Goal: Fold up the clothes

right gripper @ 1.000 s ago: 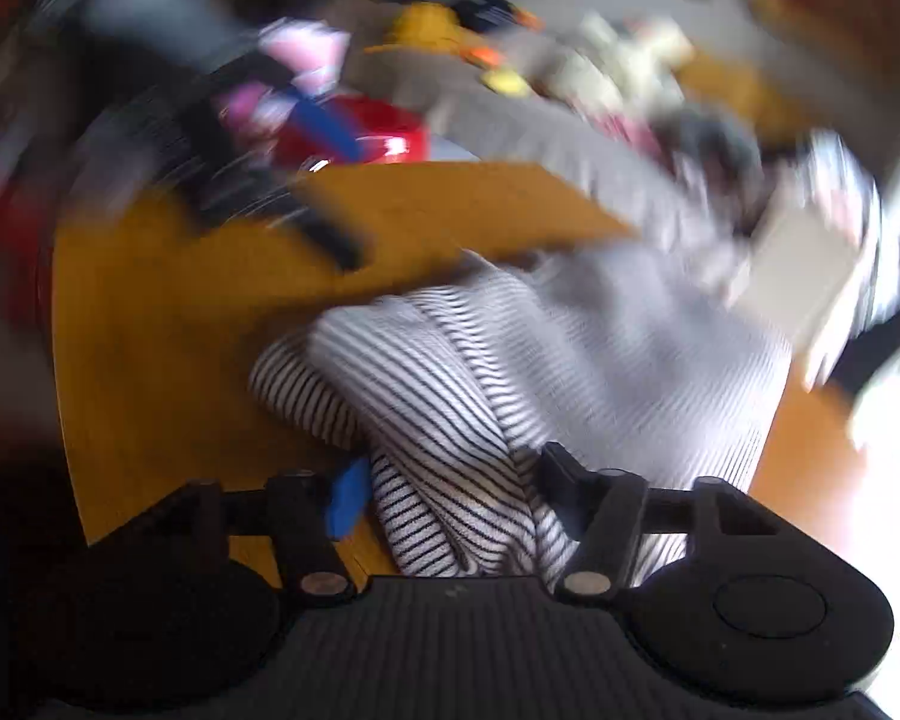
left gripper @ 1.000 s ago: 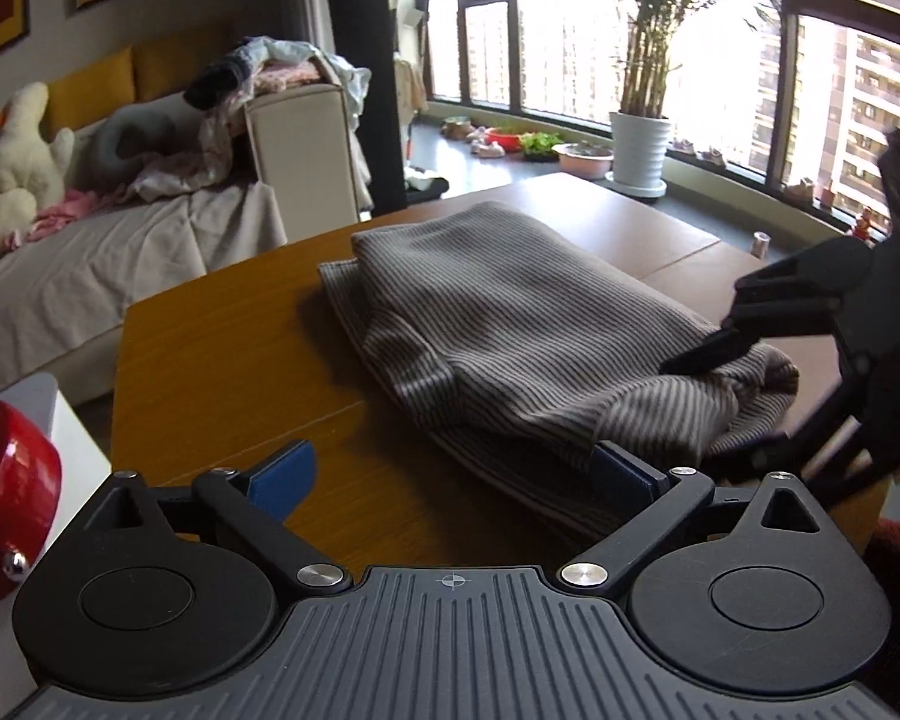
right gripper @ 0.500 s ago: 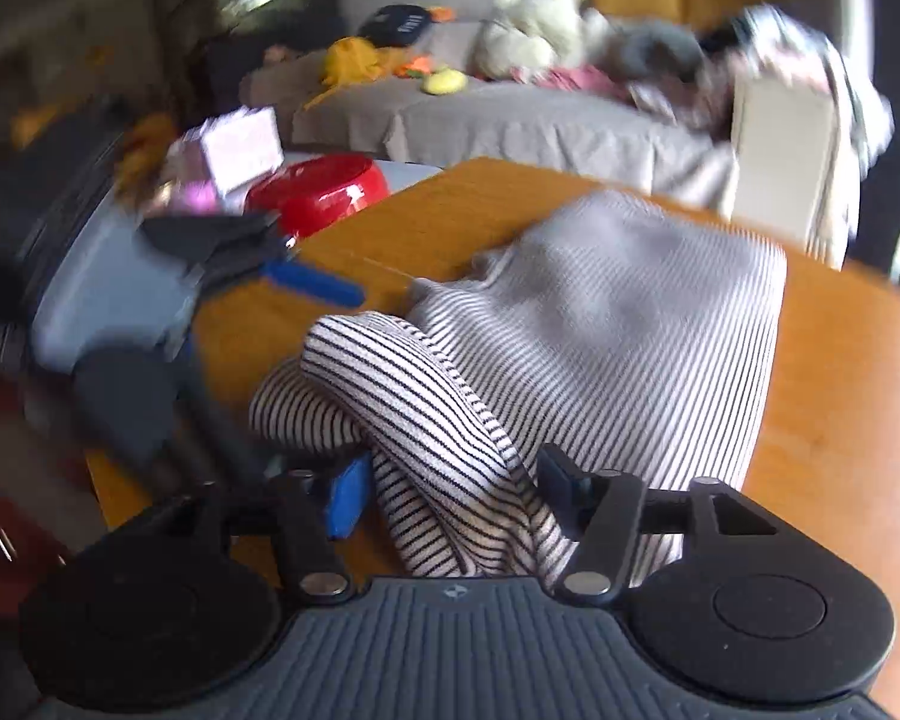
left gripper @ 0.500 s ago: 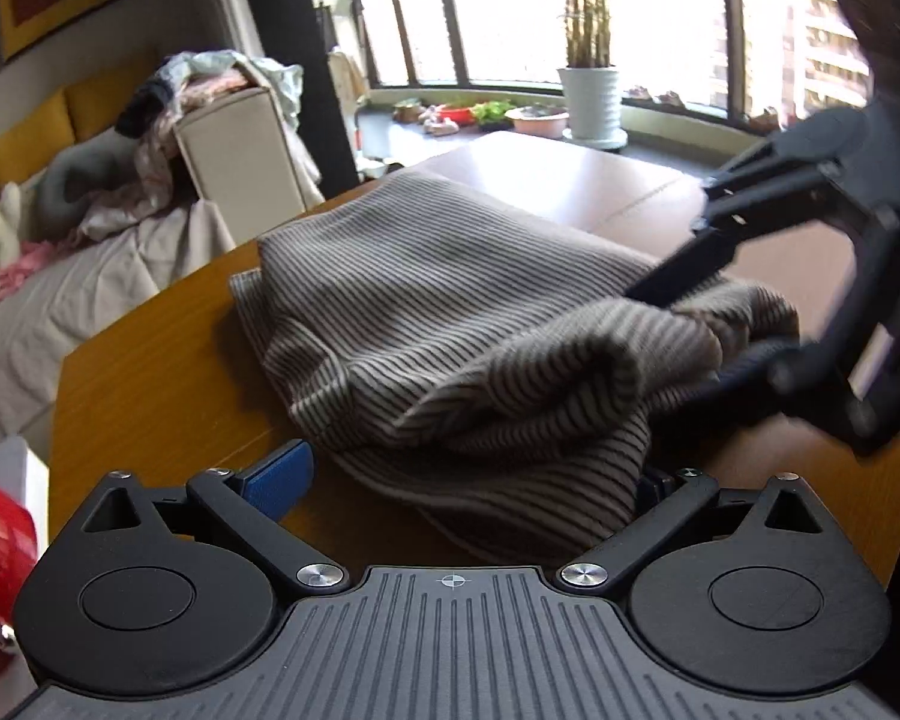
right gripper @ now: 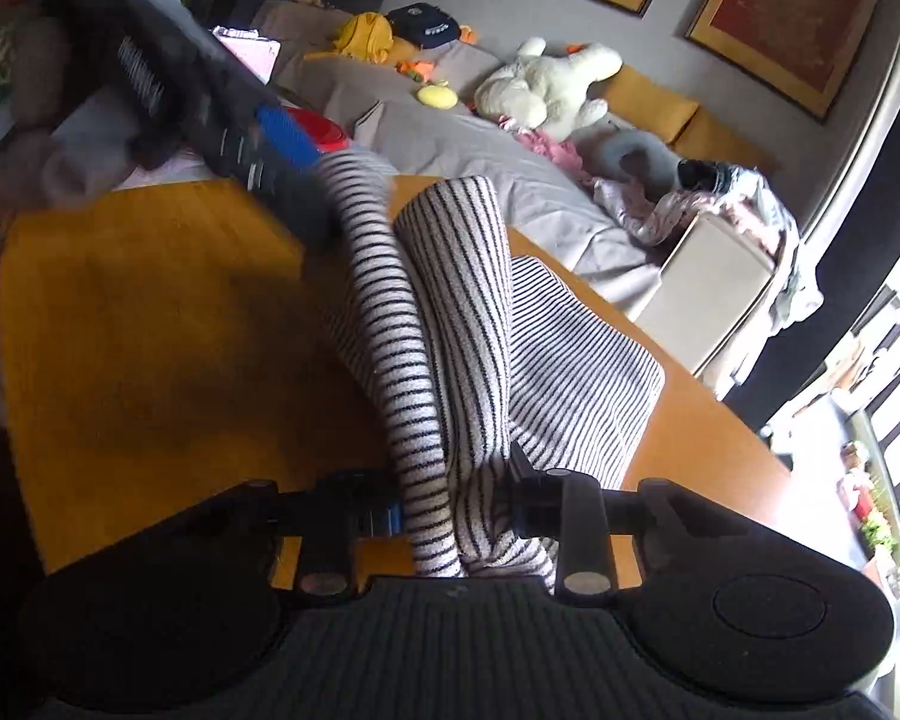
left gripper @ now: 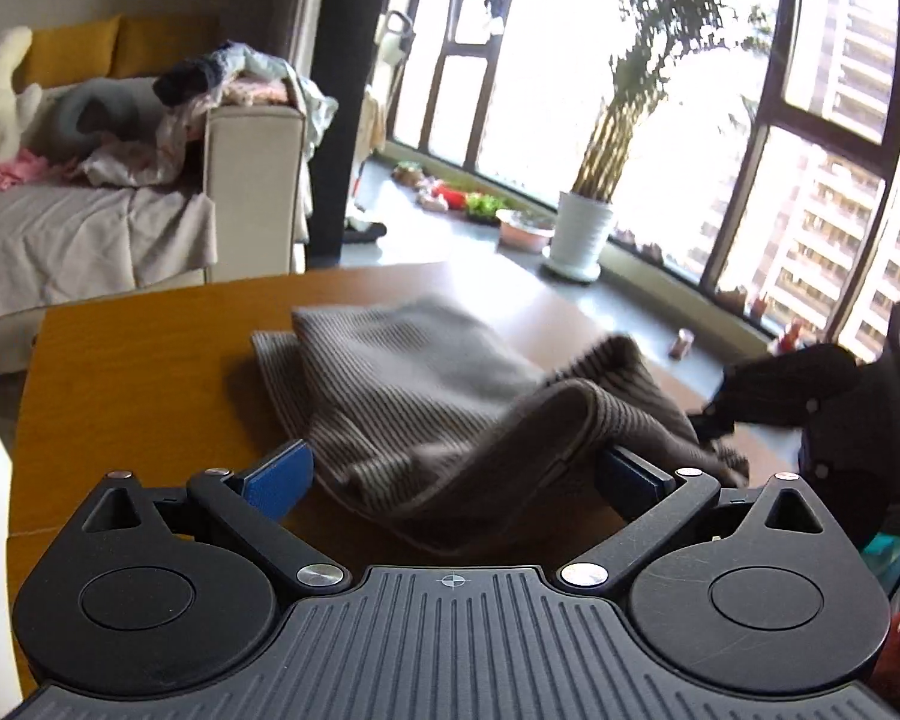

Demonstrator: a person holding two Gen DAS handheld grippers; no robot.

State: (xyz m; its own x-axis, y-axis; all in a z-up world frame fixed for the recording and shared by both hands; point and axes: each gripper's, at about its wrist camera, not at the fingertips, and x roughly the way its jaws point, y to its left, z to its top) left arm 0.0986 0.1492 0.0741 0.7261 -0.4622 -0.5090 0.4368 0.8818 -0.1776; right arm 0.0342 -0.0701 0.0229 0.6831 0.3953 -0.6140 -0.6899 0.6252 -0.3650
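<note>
White lettering on the dark body of the left gripper [right gripper: 174, 84], right wrist view: "DAS" near the top, the longer word below too blurred to read. Navy cap [right gripper: 421, 26] on the sofa carries a pale logo, illegible. Nothing else readable.

Left gripper [left gripper: 450, 474]: you hold it low over the worktop, jaws spread wide, blue pads on either side of a raised fold of the striped garment [left gripper: 426, 396]; whether they press it is unclear.
Right gripper [right gripper: 450, 510]: your jaws are drawn in tight on a bunched band of that cloth.
Relative pose: your grippers face each other, near together.
</note>
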